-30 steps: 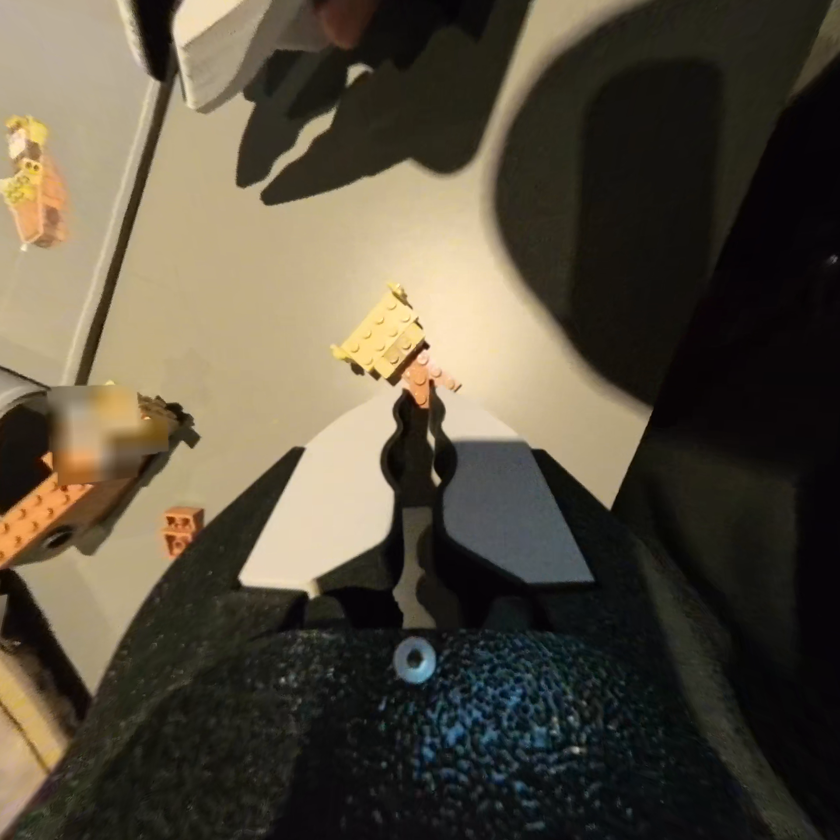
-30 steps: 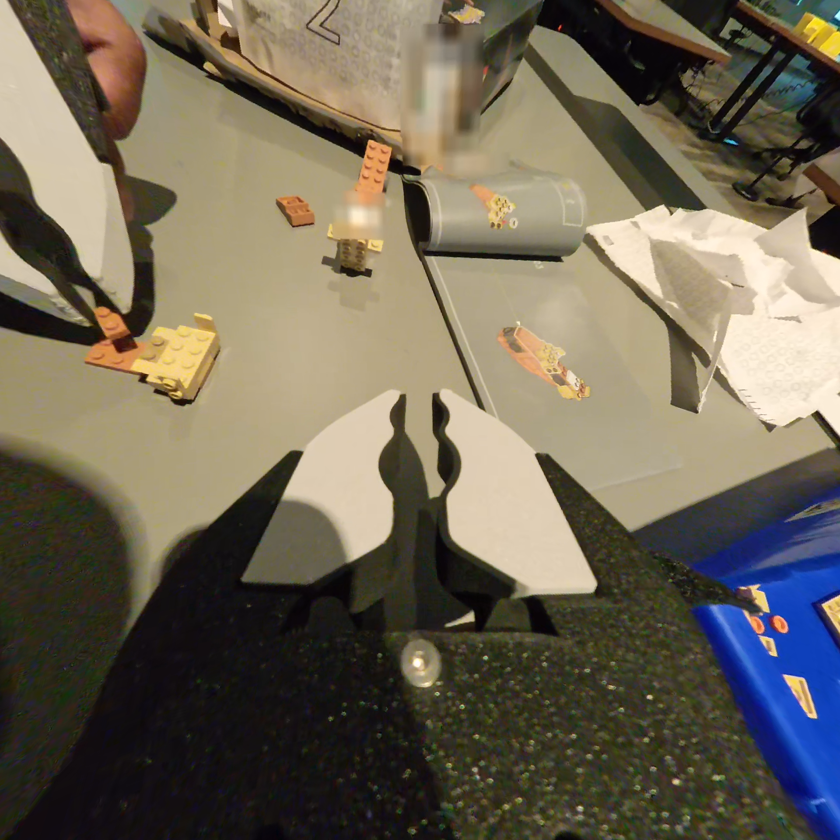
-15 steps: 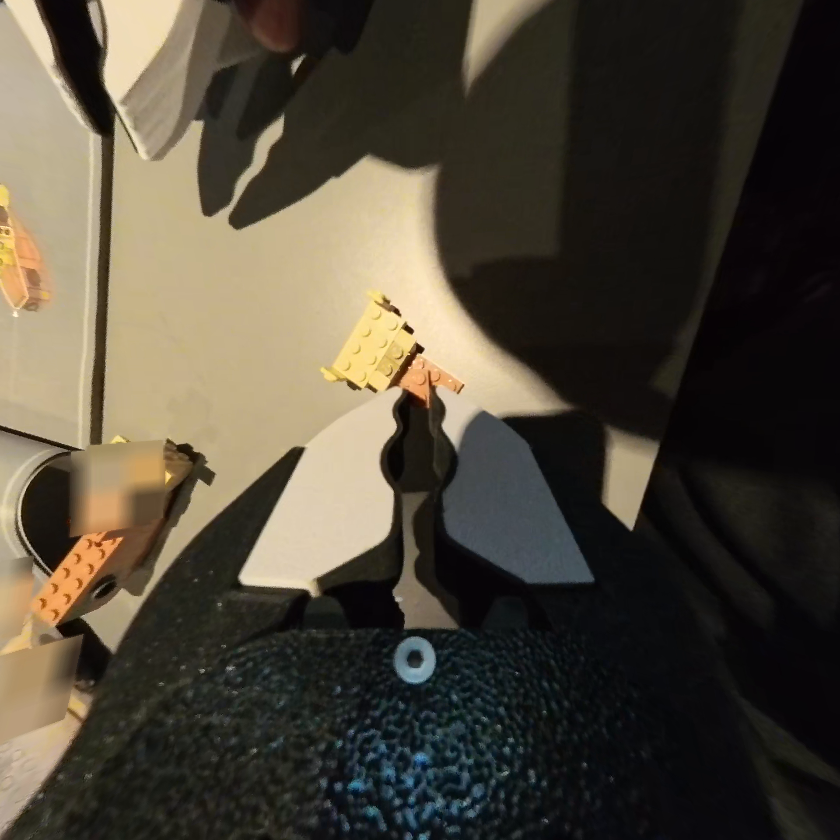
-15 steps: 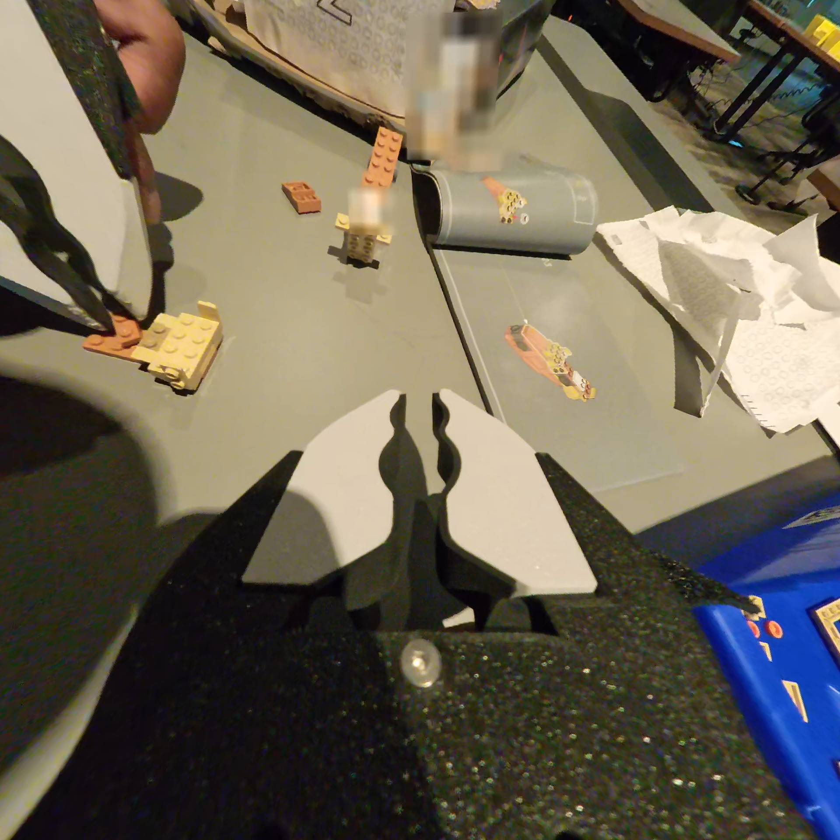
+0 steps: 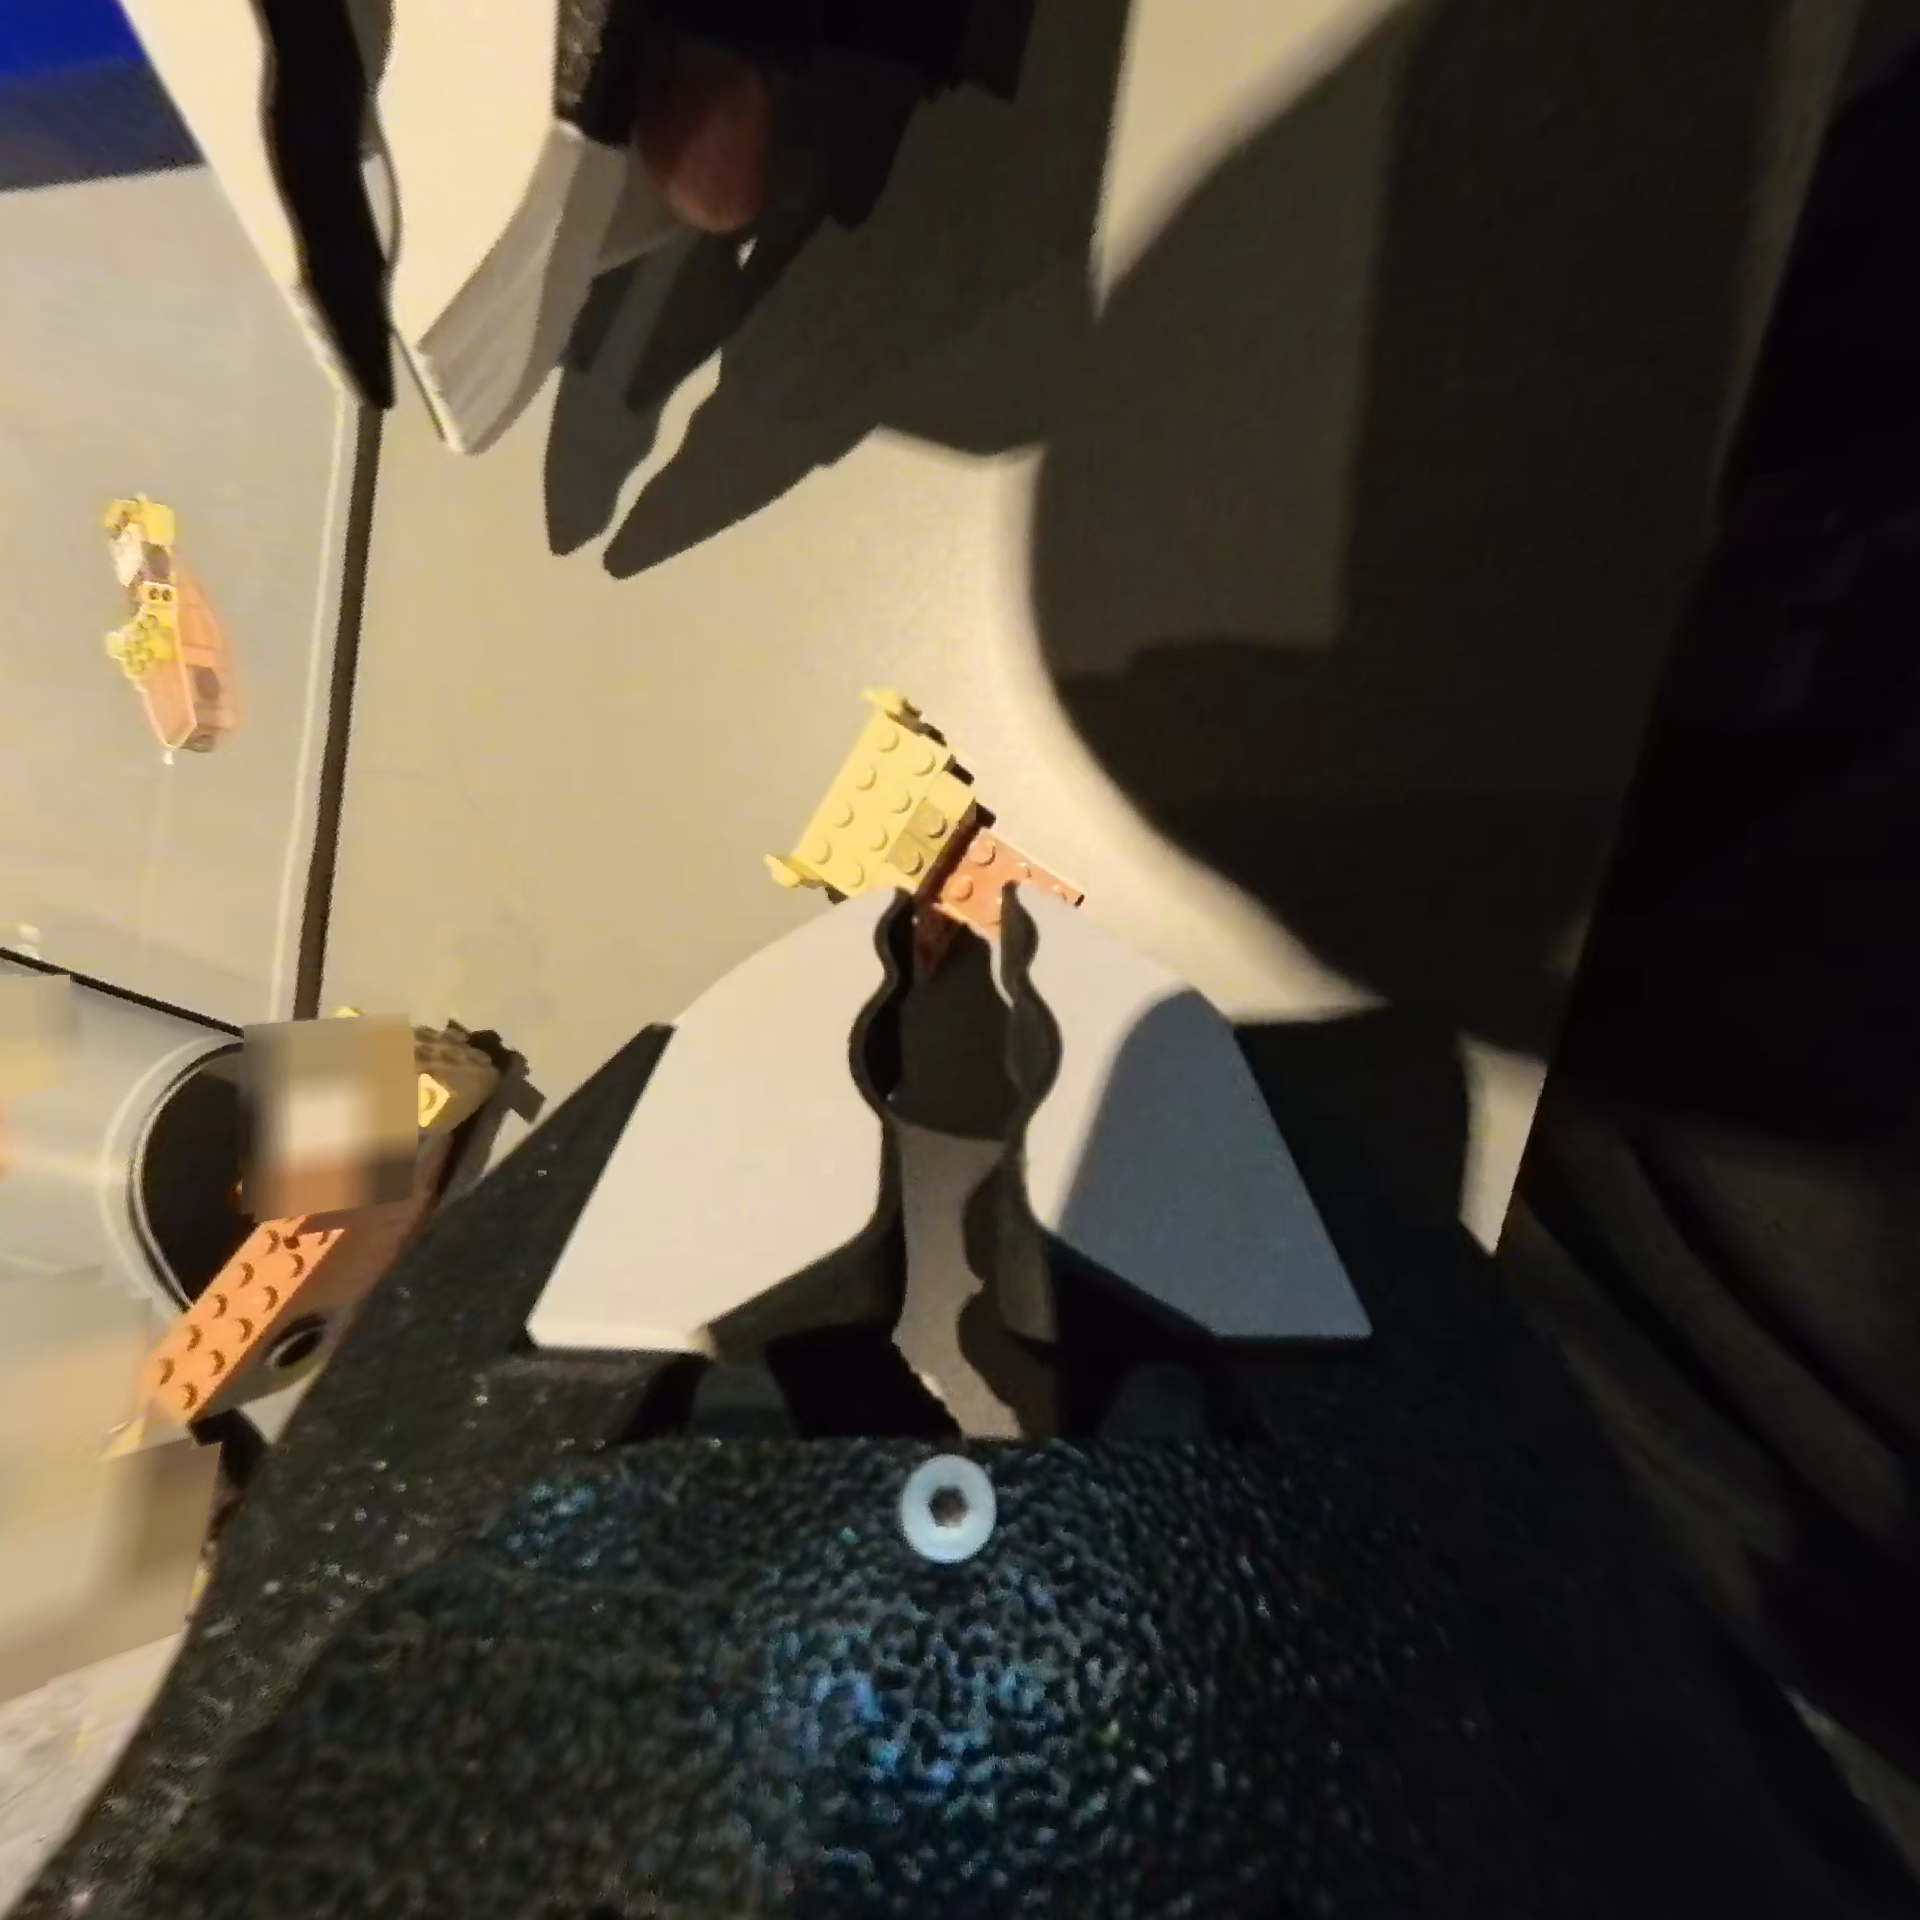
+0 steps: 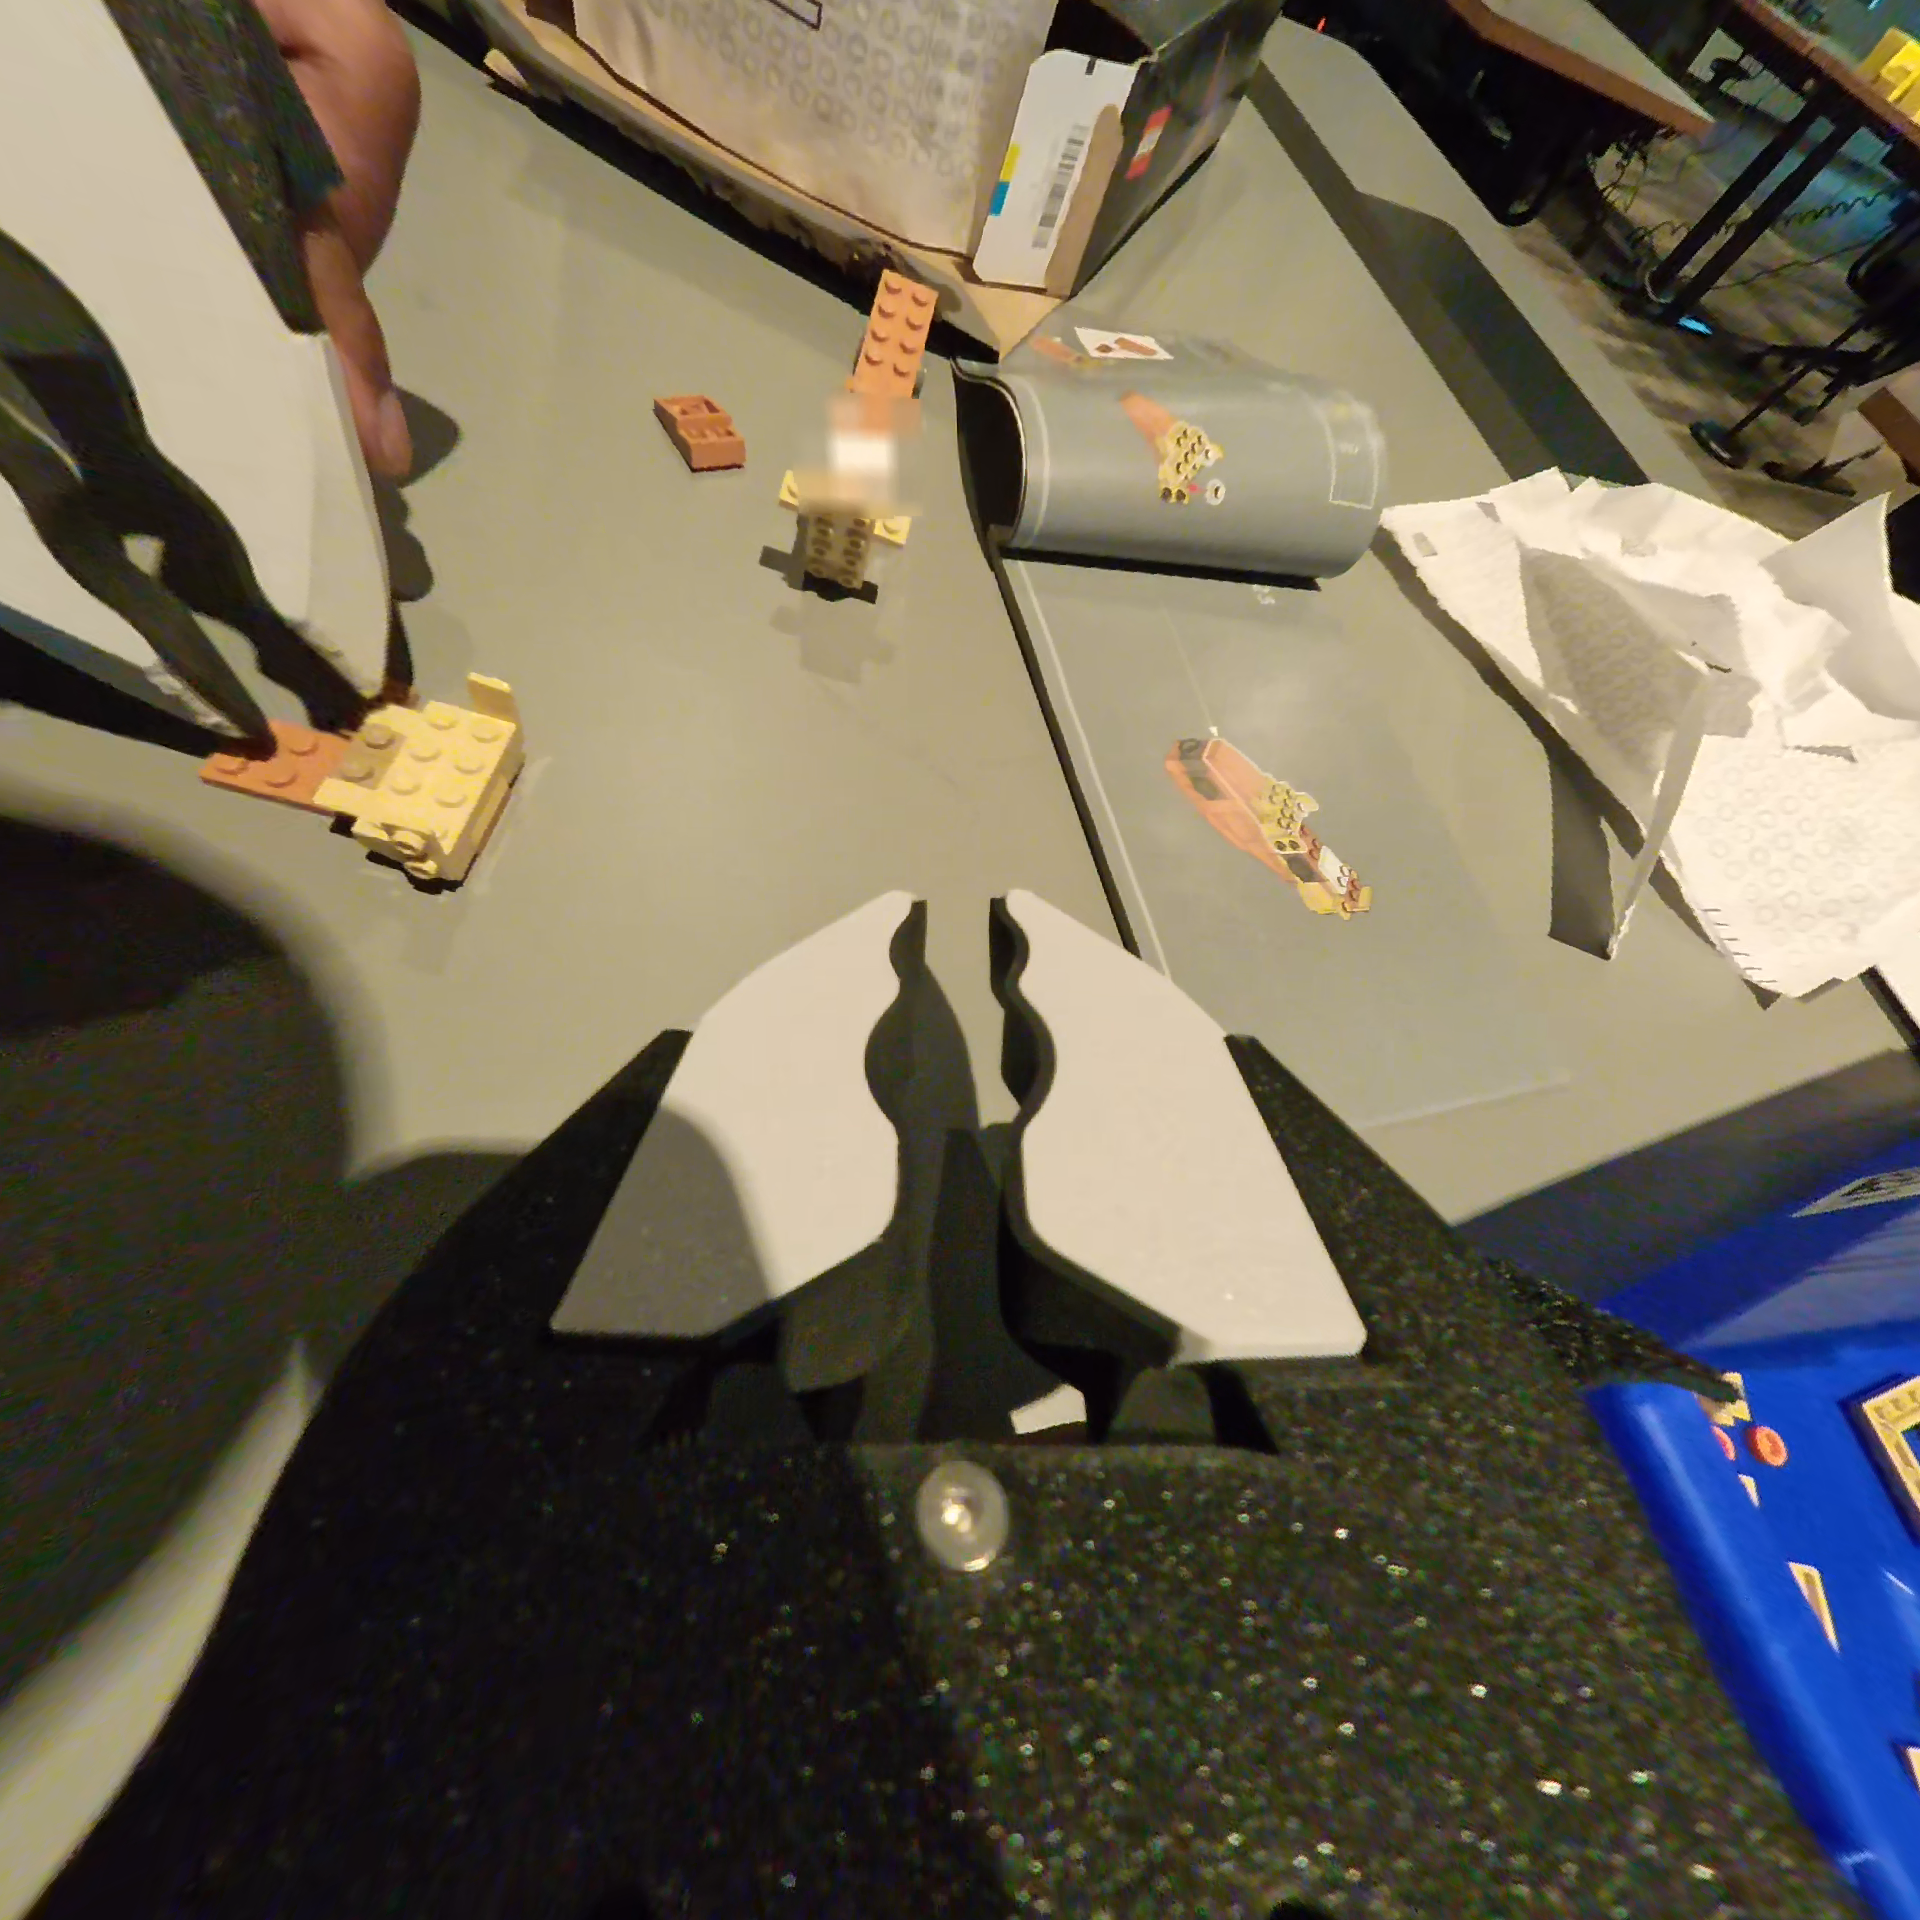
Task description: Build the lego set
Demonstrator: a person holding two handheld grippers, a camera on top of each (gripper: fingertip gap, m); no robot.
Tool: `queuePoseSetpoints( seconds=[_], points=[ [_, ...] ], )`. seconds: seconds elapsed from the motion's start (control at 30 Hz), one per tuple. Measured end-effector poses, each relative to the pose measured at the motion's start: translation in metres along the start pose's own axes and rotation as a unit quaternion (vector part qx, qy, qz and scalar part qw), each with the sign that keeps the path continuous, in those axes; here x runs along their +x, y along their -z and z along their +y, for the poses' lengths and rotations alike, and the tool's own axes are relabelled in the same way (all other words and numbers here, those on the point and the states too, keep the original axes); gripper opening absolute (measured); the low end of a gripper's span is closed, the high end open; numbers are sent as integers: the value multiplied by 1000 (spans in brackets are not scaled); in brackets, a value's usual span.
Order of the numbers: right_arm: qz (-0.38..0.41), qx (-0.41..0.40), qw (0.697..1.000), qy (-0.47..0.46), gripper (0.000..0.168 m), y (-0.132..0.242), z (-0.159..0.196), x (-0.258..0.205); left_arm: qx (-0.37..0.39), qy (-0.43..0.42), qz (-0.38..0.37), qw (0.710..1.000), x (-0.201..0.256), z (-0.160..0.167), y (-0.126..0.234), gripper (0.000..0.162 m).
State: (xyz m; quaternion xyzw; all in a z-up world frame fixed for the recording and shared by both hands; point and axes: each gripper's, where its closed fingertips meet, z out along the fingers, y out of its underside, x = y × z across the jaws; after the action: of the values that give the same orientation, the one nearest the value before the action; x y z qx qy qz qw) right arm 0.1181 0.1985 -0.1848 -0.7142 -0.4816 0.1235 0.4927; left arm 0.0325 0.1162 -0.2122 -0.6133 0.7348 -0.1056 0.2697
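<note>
- Because the left gripper [image 5: 956, 914] pinches the orange plate [image 5: 987, 883] at the tips of its fingers, the tan block [image 5: 883, 810] joined to that plate is steadied on the table [image 6: 675, 727], probably so a further piece can be pressed on.
- The right gripper [image 6: 954, 914] holds nothing; its jaws stand a narrow slit apart, over bare table near the booklet [image 6: 1299, 831], likely waiting to fetch a piece.
- Loose parts number three in the right view: one small brown brick [image 6: 699, 431], one long orange plate [image 6: 894, 332], and one tan sub-build [image 6: 836, 540], partly blurred.
- One booklet lies open, its far page curled into a roll [image 6: 1174, 478]; it shows pictures of the model, so it sits within sight.
- Torn paper bags [image 6: 1662, 644] lie beyond it, one box [image 6: 1091, 177] behind, and one blue bin [image 6: 1766, 1507] at the right.
</note>
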Motion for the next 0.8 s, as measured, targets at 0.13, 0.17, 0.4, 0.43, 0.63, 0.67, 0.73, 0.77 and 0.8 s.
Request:
queuePoseSetpoints(
  seconds=[0.13,0.17,0.4,0.43,0.63,0.67,0.73,0.77,0.8],
  points=[
    [-1,0,1000,0,11,0,0,0,10,95,2,995,-4,4,6,15],
    [-1,-1,1000,0,11,0,0,0,13,140,7,990,-6,6,7,15],
    [-1,-3,1000,6,11,-1,1,0,56,310,34,948,-6,13,1,20],
    [-1,-3,1000,6,11,-1,1,0,60,295,33,953,-6,14,1,19],
    [-2,-4,1000,8,11,-1,2,-1,83,137,50,986,-14,15,4,14],
    [-2,-4,1000,8,11,-1,2,-1,88,115,58,988,-15,14,3,13],
    [-3,-5,1000,9,11,-1,2,-1,89,70,72,991,-15,15,0,12],
    [-3,-5,1000,9,11,-1,2,-1,83,52,79,992,-15,18,-2,13],
    [-4,-5,1000,9,11,-1,2,-1,79,36,88,992,-13,19,-3,14]
  ],
)
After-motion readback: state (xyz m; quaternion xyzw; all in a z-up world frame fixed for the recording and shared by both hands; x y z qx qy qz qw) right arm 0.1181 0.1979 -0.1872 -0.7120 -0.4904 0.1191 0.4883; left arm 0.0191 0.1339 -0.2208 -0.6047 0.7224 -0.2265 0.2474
